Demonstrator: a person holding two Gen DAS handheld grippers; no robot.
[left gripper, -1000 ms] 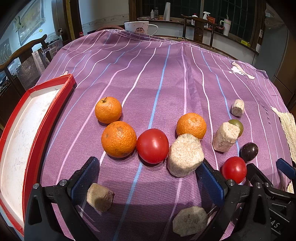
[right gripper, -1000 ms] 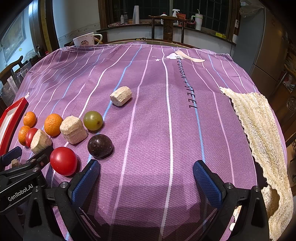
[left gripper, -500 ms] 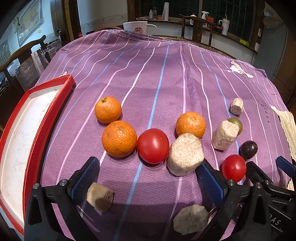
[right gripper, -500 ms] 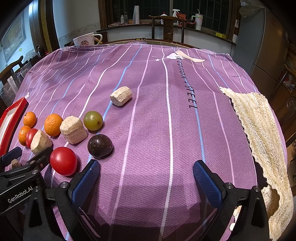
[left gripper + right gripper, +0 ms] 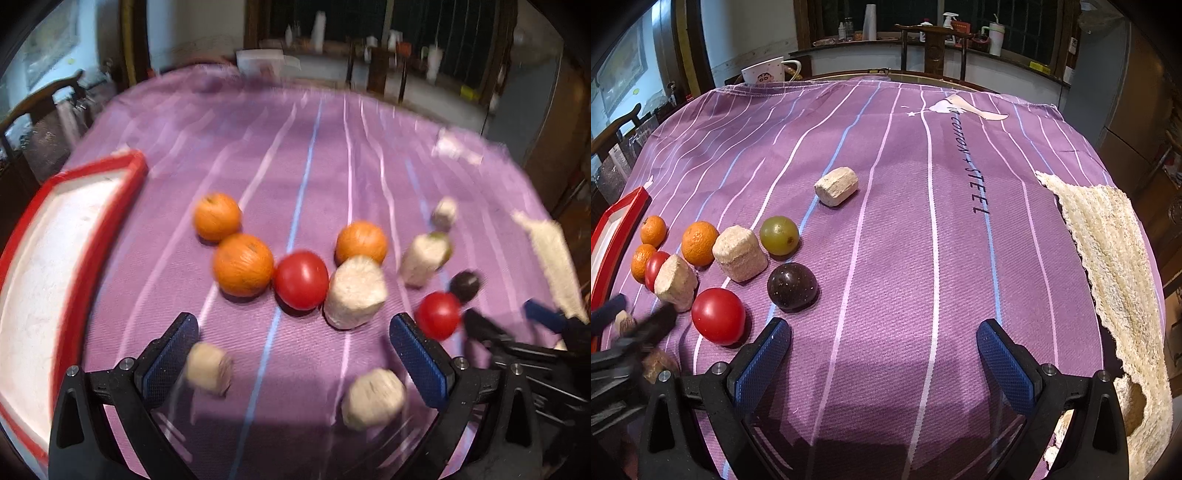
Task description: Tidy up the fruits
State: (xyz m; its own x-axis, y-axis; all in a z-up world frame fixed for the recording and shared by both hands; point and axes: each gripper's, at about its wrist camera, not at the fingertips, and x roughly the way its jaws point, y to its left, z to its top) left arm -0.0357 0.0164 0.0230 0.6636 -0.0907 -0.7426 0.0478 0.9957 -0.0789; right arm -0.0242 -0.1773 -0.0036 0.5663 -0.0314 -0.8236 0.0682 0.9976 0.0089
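Observation:
On the purple striped cloth lie three oranges [image 5: 242,264], two red tomatoes [image 5: 301,279], a green grape [image 5: 779,235], a dark plum [image 5: 792,285] and several beige loofah chunks [image 5: 355,291]. My left gripper [image 5: 293,354] is open and hovers above the cloth just in front of the near orange and the tomato; two beige chunks lie between its fingers. The left wrist view is blurred by motion. My right gripper [image 5: 882,356] is open over bare cloth, with the second tomato [image 5: 718,315] and the plum just ahead to its left.
A red-rimmed white tray [image 5: 107,221] lies at the left of the table. A beige loofah mat [image 5: 1115,258] hangs over the right edge. A white mug [image 5: 764,72] stands at the far edge, with chairs and a counter behind it.
The left gripper has started moving, blurring its view, and the fruits appear shifted slightly up and right in its frame. The right gripper's view is unchanged.

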